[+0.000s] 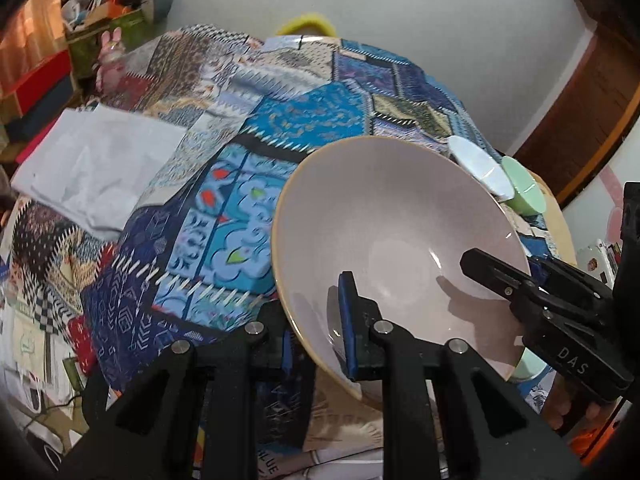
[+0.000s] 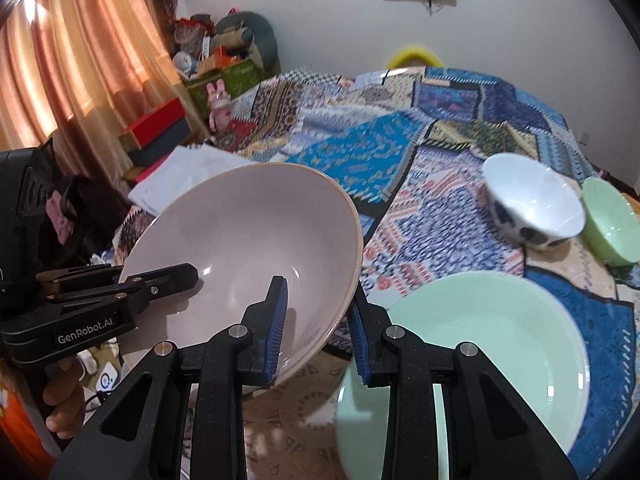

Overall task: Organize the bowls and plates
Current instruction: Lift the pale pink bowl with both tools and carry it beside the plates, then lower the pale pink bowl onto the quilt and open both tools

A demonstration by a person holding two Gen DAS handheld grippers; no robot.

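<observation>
Holding the pink bowl [image 1: 400,240] from both sides, tilted, raised off the desk [image 2: 460,208]. Left gripper [image 1: 316,340] clamps the bowl's near rim, one blue pad inside and one outside the wall. Right gripper [image 2: 318,328] pinches the opposite rim the same way, wall between its pads. Pale green plate [image 2: 480,352] lies flat on the patchwork cloth [image 1: 288,120], just right of the bowl, partly under the right gripper. White bowl with dark spots [image 2: 532,204] sits further back, touching or just beside a small green bowl [image 2: 610,220]. White paper sheets [image 1: 96,160] lie at the desk's left side.
</observation>
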